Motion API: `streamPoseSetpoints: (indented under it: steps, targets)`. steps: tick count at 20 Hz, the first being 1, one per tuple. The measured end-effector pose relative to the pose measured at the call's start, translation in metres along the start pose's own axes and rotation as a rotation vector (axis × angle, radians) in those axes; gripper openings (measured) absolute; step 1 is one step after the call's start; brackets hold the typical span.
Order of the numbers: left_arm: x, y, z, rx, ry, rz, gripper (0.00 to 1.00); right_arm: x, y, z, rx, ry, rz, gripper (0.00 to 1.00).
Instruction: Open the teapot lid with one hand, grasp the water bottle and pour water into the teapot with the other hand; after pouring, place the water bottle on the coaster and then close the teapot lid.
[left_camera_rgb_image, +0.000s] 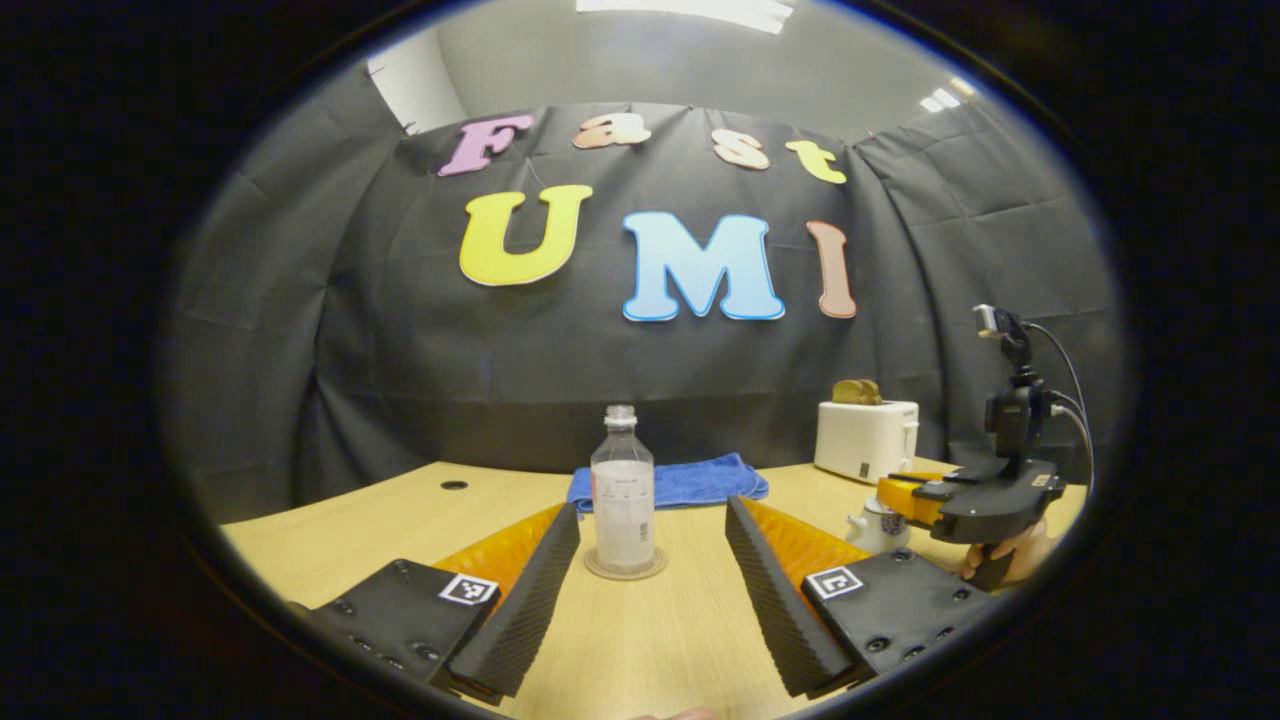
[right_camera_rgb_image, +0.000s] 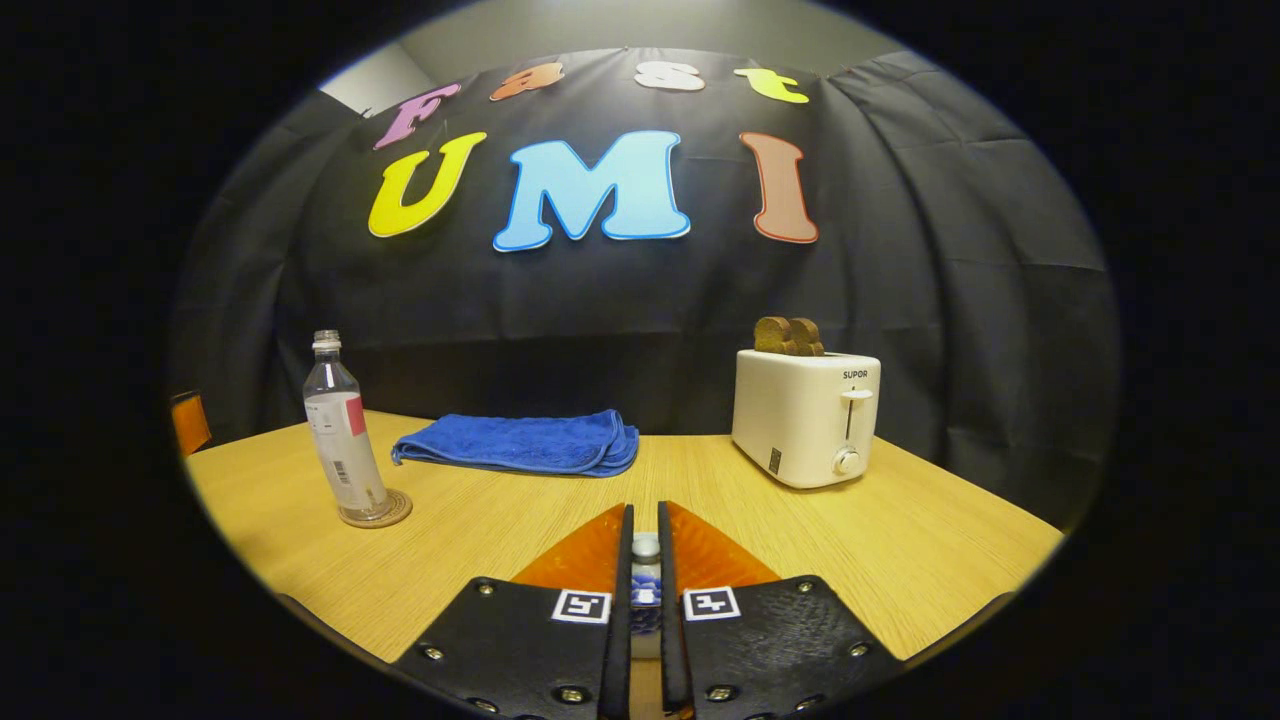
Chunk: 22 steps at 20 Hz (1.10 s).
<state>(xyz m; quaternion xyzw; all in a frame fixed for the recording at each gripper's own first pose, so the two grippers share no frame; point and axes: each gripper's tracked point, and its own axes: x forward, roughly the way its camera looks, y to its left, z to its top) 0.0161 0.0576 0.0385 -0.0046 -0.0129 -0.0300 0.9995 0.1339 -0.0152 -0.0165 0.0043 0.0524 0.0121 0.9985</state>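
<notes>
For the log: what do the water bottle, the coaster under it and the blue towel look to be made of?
Water bottle: clear, glossy plastic, seemingly; the wall shows through it. Coaster: round, brownish and matte, perhaps cork or wood. Blue towel: soft terry-like cloth, folded, with a fuzzy surface.

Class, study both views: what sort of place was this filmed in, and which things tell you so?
Probably a staged recording booth, not a real kitchen. Black cloth hangs as the wall behind one wooden table, and household props sit on it: a toaster, a folded blue towel and a water bottle on a coaster.
</notes>
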Motion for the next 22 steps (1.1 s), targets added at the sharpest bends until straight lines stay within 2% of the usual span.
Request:
streamPoseSetpoints:
  steps: [3,6,10,11,12,15,18,22]
  targets:
    - [-0.003,-0.001,0.0,0.008,0.003,0.001,1.0,0.001,0.0,0.0,-0.014,0.0,0.0,0.14]
    - [-0.005,-0.003,0.0,0.006,0.007,-0.003,1.0,-0.009,-0.001,0.018,-0.009,-0.047,0.0,0.15]
    - [-0.005,-0.01,-0.006,0.001,0.021,-0.008,1.0,-0.048,-0.001,0.038,0.008,-0.071,-0.005,0.16]
    - [-0.006,-0.013,-0.008,-0.007,0.028,-0.013,1.0,-0.065,0.002,0.038,0.021,-0.064,-0.003,0.28]
    - [-0.008,-0.018,-0.01,-0.018,0.034,-0.021,1.0,-0.082,0.001,0.037,0.033,-0.062,-0.012,0.5]
    - [-0.019,-0.03,-0.011,-0.03,0.027,-0.031,1.0,-0.124,0.006,0.028,0.07,-0.061,-0.03,0.55]
    - [-0.028,-0.038,-0.014,-0.031,0.017,-0.026,1.0,-0.145,0.016,0.02,0.055,-0.056,-0.032,0.57]
    - [-0.03,-0.05,-0.021,-0.019,0.021,-0.029,1.0,-0.153,0.027,0.004,-0.004,-0.039,-0.018,0.75]
